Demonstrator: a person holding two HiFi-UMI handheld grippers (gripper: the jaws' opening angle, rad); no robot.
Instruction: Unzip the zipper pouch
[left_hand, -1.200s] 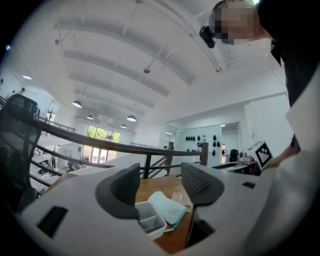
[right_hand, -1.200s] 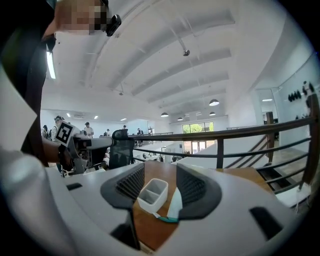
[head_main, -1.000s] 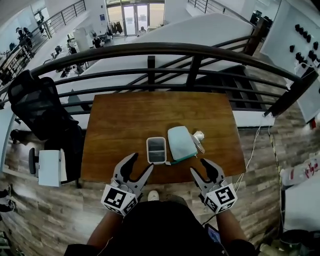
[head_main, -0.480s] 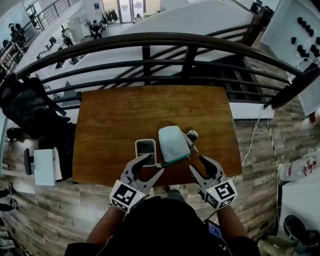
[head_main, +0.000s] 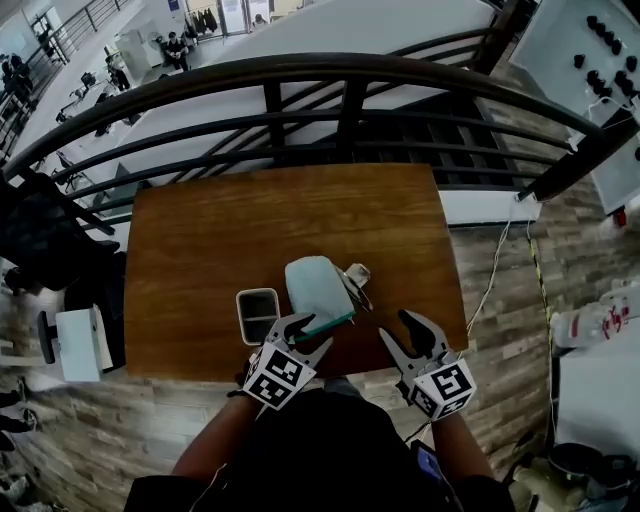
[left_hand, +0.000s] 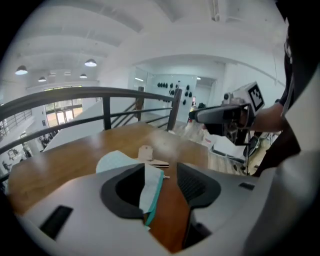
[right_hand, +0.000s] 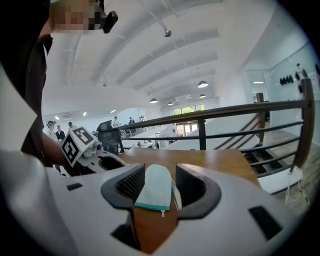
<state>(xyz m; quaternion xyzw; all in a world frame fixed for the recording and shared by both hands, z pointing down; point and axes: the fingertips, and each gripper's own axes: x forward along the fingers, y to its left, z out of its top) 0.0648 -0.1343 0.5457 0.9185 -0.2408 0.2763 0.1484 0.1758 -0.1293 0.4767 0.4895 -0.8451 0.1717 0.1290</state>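
The left gripper (left_hand: 167, 185) has its jaws apart, just closing; the near corner of the pouch (head_main: 313, 285) lies between them, unpinched. The right gripper (right_hand: 156, 192) gapes empty, with the pouch just ahead on the table (head_main: 200, 250).

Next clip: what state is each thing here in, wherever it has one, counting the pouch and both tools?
Zipper pouch: flat on the table, zip looks shut along the near edge.
Left tool: jaws apart, have just been closing; the pouch's near corner shows between them, not pinched.
Right tool: open, gripping nothing, short of the pouch.
Phone-like device: lying flat, face dark.
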